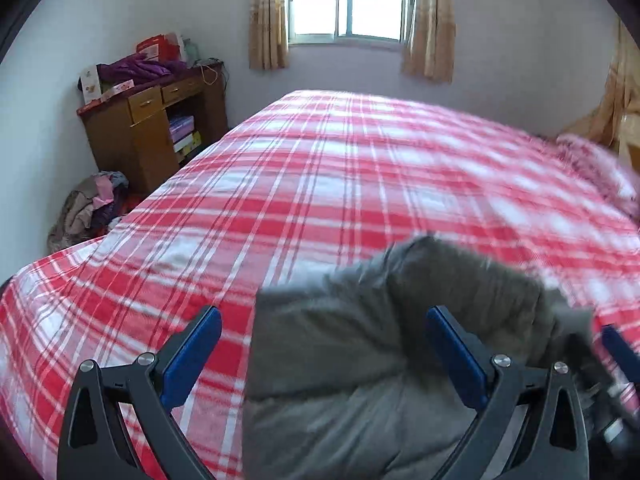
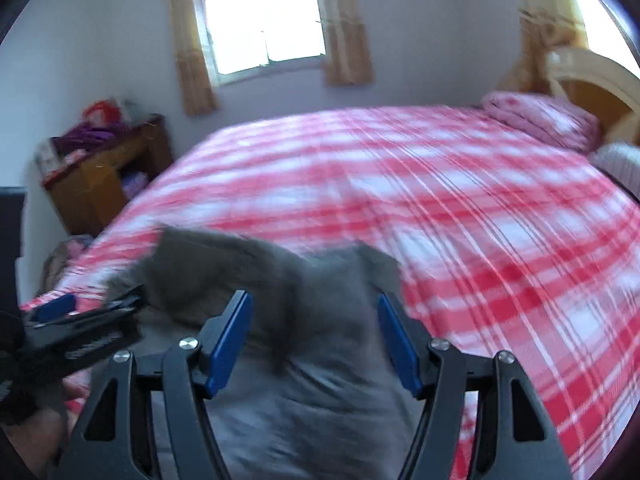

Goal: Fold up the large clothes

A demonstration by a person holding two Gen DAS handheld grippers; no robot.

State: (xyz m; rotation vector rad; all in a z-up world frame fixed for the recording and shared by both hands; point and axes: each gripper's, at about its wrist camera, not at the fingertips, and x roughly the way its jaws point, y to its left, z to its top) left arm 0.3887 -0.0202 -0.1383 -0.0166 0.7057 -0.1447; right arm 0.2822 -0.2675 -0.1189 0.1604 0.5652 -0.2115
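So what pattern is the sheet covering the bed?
Red, pink and white plaid cotton bed sheet; sharpest in the left wrist view.

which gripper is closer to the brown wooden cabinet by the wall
Left, as far as these views show. The left gripper is over the grey garment on the side of the bed toward the cabinet; the right gripper works on its far side.

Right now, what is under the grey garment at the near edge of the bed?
The grey garment lies on the red plaid bedsheet, which shows all around it. Whatever sits beneath its bulk is covered. Both the left gripper and the right gripper are open above it.
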